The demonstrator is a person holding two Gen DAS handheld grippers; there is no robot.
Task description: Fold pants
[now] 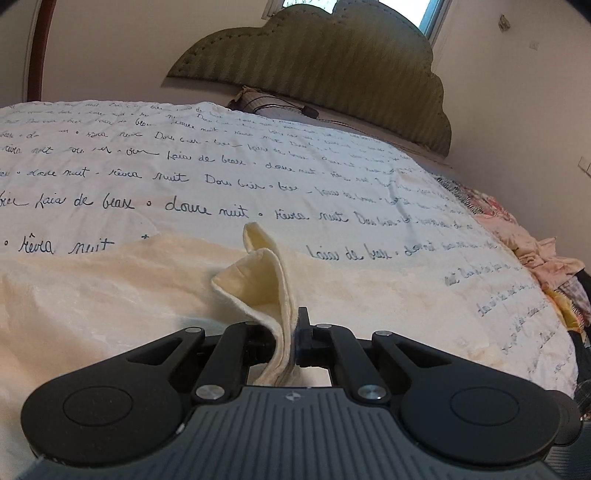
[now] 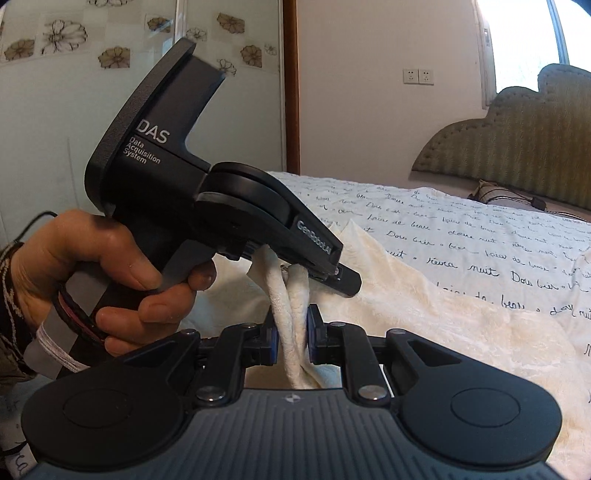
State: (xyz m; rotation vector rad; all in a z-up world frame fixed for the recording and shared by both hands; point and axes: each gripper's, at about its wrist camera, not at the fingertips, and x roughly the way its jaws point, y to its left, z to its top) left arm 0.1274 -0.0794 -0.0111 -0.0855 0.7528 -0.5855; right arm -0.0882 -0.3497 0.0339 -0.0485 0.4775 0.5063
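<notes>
Left wrist view: a bed [image 1: 258, 177] fills the scene, covered by a white quilt [image 1: 184, 155] with dark script, a green scalloped headboard [image 1: 332, 74] at its far edge under a window [image 1: 424, 11]. Cream pants [image 1: 110, 295] lie spread over the bed's near edge. The left gripper [image 1: 286, 339] is closed tight on a raised fold of the pants. In the right wrist view a hand [image 2: 92, 273] holds the left gripper's handle, and the right gripper [image 2: 291, 336] is closed on a bunched strip of the pants [image 2: 443, 325], just beside the left one.
</notes>
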